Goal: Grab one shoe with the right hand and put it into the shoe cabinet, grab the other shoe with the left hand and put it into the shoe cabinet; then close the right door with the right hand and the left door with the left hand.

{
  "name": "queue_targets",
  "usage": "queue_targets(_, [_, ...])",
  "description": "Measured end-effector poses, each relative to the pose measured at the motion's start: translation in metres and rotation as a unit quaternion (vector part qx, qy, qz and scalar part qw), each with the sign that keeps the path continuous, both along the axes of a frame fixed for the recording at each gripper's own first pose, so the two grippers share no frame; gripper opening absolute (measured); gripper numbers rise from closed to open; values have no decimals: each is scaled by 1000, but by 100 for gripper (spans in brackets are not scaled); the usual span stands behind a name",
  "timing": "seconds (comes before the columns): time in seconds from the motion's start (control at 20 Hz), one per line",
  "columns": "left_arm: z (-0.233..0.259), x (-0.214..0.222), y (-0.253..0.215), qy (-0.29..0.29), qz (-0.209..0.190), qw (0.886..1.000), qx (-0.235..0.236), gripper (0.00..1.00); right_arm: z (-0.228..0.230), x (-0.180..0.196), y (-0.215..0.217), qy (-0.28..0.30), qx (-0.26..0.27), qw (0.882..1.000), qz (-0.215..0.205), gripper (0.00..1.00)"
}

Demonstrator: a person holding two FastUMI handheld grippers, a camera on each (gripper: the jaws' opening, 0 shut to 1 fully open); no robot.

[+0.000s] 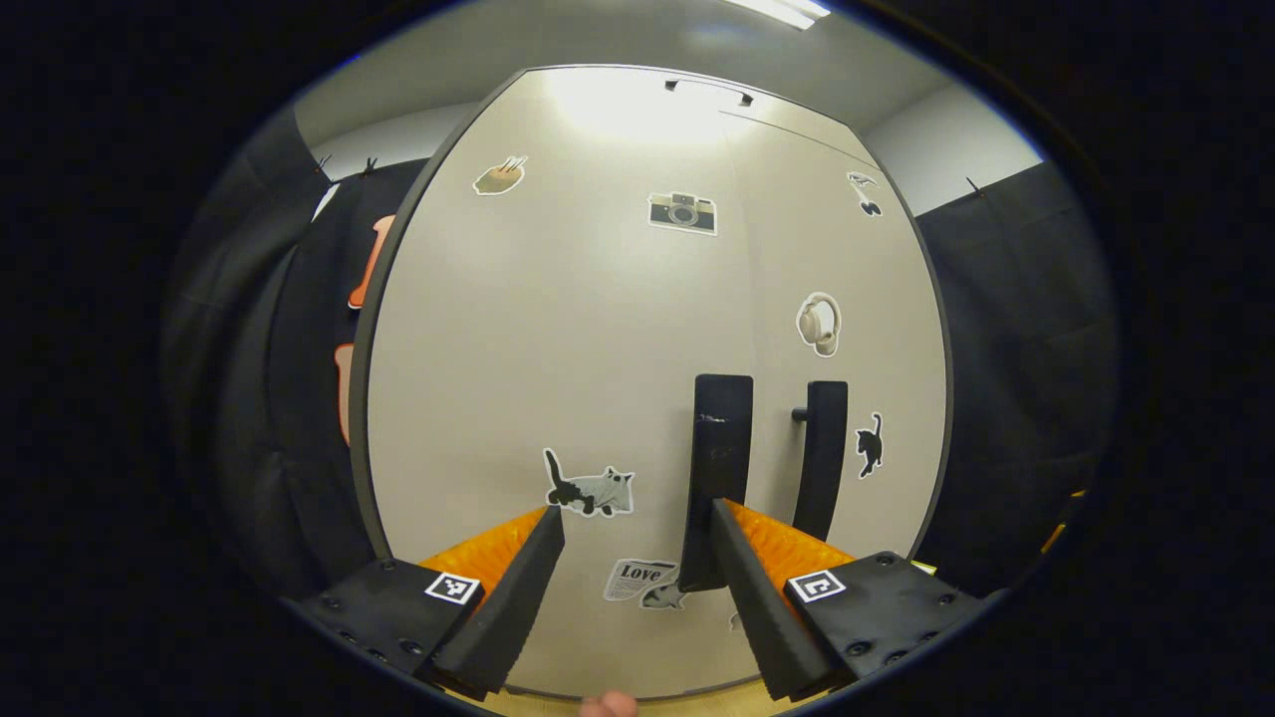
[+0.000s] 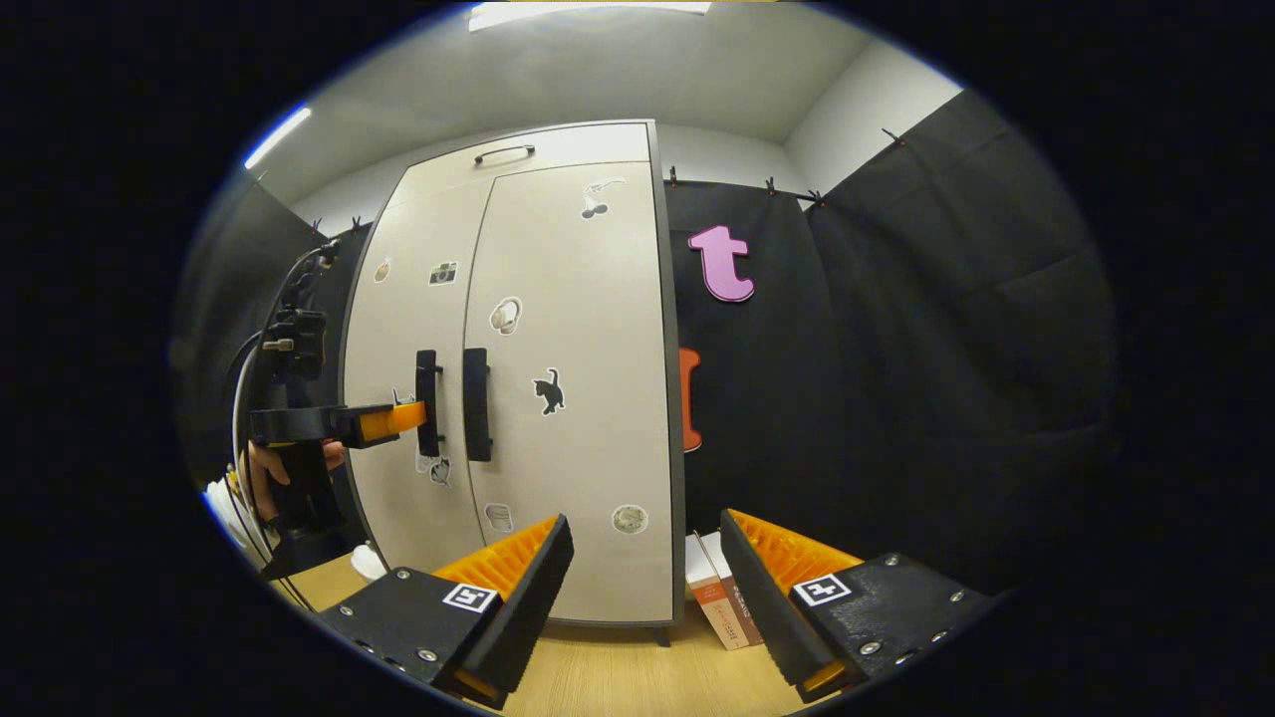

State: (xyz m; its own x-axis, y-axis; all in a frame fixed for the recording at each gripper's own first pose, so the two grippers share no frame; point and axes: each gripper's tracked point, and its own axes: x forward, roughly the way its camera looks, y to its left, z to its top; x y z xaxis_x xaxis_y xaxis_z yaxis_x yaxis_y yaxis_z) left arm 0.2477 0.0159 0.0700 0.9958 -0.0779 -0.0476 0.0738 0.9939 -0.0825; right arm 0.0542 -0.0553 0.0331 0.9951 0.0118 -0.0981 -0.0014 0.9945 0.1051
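Observation:
The pale shoe cabinet (image 1: 598, 329) stands with both doors flush and shut, stickers all over them. Two dark vertical handles sit side by side: the left door's handle (image 1: 719, 468) and the right door's handle (image 1: 823, 453). My left gripper (image 1: 636, 513) is open right up at the left door, its right finger beside that handle's lower end, nothing between the fingers. In the right gripper view the cabinet (image 2: 568, 398) is farther off, and the left gripper (image 2: 393, 419) reaches the left handle (image 2: 427, 402). My right gripper (image 2: 647, 520) hangs open and holds nothing, back from the right door.
A few books (image 2: 722, 593) stand on the wooden floor (image 2: 618, 677) against the cabinet's right side. A hand (image 2: 267, 468) holds the left gripper, with cables above it. A small white object (image 2: 371, 563) lies low at the cabinet's left corner. Black cloth walls surround the cabinet.

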Motion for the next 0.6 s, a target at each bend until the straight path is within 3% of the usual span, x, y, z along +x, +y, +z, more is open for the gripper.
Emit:
queue_targets(0.2, [-2,-10,3,4,11,1000,7,97,0,0,2,1,5,1000,6,92])
queue_targets(0.6, [6,-83,12,-1,18,1000,-14,97,8,-2,23,-10,5,999,34,92])
